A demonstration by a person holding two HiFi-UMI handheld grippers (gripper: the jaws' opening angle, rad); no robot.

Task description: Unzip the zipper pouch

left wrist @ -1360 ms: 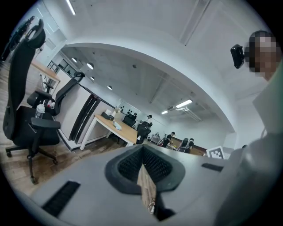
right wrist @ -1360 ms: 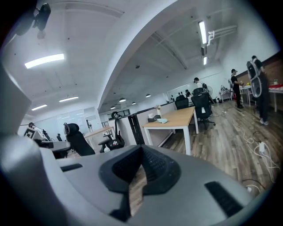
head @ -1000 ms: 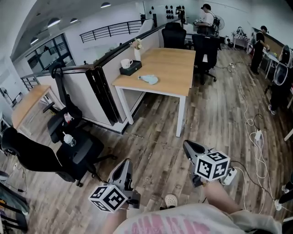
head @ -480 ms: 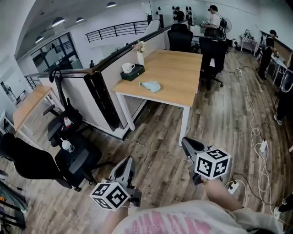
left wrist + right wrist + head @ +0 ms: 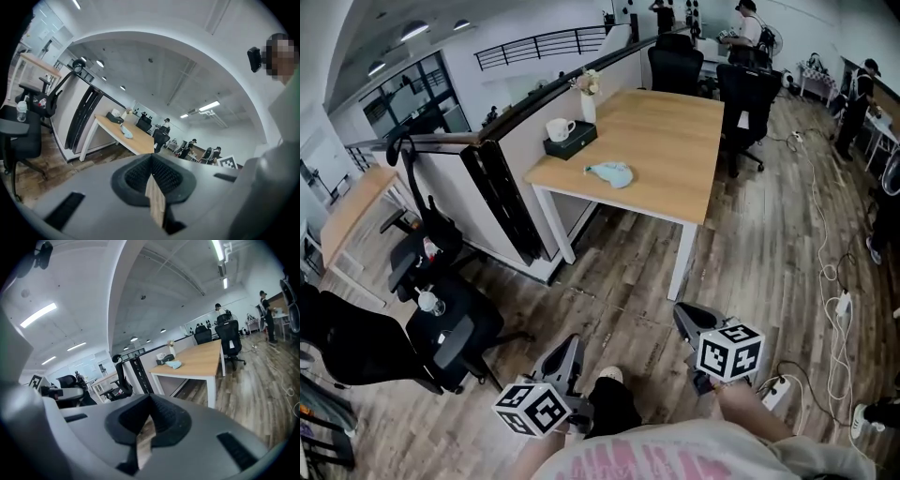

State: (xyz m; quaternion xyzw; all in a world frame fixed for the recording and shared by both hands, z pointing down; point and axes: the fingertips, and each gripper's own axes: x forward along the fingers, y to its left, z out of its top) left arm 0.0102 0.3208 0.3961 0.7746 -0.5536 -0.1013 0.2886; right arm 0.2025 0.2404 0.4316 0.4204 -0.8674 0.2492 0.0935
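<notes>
Ahead, the pouch (image 5: 609,172) lies on the worktop (image 5: 675,141), well apart from left gripper (image 5: 570,345) and right gripper (image 5: 682,312), both with fingers closed together and empty.

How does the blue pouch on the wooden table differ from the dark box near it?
The pouch is light blue, flat and irregular in outline; the box is dark and blocky. The pouch lies alone, further out on the table; the box sits at the partition-side edge with a white mug right by it. Both rest on the same tabletop.
</notes>
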